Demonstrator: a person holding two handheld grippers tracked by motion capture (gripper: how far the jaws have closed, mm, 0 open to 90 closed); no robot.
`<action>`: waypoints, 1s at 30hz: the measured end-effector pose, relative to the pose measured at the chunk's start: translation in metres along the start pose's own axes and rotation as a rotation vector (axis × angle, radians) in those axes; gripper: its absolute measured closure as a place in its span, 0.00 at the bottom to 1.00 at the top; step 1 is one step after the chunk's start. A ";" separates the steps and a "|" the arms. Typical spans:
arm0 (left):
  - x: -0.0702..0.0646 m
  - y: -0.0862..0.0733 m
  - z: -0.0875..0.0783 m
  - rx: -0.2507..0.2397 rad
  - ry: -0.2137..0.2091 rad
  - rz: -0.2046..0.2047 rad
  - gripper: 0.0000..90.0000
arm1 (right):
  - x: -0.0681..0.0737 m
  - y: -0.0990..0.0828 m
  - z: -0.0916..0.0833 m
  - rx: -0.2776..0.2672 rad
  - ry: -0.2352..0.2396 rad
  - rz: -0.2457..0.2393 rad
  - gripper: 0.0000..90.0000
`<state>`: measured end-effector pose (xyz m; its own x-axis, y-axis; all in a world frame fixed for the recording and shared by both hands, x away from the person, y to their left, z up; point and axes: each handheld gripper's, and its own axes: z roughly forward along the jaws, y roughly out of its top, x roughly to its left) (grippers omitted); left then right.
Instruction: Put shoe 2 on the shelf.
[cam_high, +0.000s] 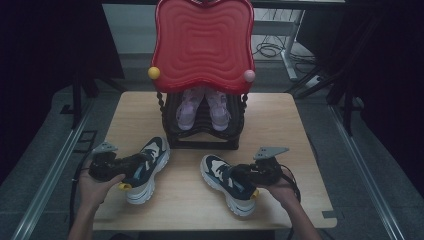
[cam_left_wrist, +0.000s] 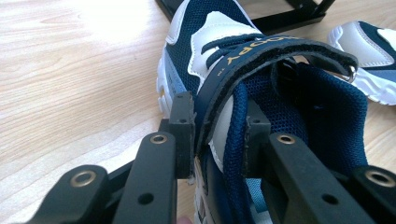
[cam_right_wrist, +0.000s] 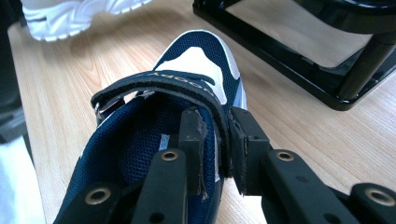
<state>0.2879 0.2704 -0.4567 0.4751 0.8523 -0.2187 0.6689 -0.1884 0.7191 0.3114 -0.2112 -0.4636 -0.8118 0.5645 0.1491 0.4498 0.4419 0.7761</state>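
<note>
Dark curtains close off both sides of the room, and grey carpet with metal floor rails runs along either side of the bench (cam_high: 280, 125), whose pale wood-grain top is bare near its right edge. Beyond the far edge stand a white desk frame and loose cables on the floor.

At the middle of the far edge rises a black shoe rack (cam_high: 202, 127) capped by a wavy red tray top (cam_high: 202, 42), with a yellow knob and a pink knob at its lower corners. A pair of pink shoes (cam_high: 202, 111) sits toes-forward on the rack's shelf.

Nearer the front edge lie two navy-and-white sneakers, well apart. The left sneaker (cam_high: 146, 169) sits toward the front left corner, its toe aimed at the rack's base. The right sneaker (cam_high: 229, 183) lies toward the middle of the front edge, its toe pointing to the far left.

The left claw (cam_high: 146, 159) is clamped on the left sneaker's side wall (cam_left_wrist: 219, 135) beside the strap, one pad outside and one inside the opening. The right claw (cam_high: 236, 172) is clamped on the right sneaker's collar (cam_right_wrist: 223, 140), one pad inside the blue lining, the other outside. Both soles look to rest on the bench.
</note>
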 end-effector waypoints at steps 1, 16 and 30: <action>0.000 0.000 -0.001 -0.004 -0.005 0.001 0.80 | 0.000 -0.001 -0.002 -0.010 0.001 0.007 0.84; 0.000 -0.009 -0.008 -0.074 -0.074 -0.052 0.80 | -0.004 -0.020 -0.020 -0.167 0.000 0.074 0.84; 0.010 -0.021 -0.025 -0.185 -0.090 -0.123 0.80 | -0.016 -0.039 -0.045 -0.306 0.012 0.148 0.84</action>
<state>0.2647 0.2952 -0.4574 0.4511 0.8148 -0.3640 0.6129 0.0136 0.7900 0.2902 -0.2683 -0.4684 -0.7512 0.5978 0.2800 0.4323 0.1248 0.8931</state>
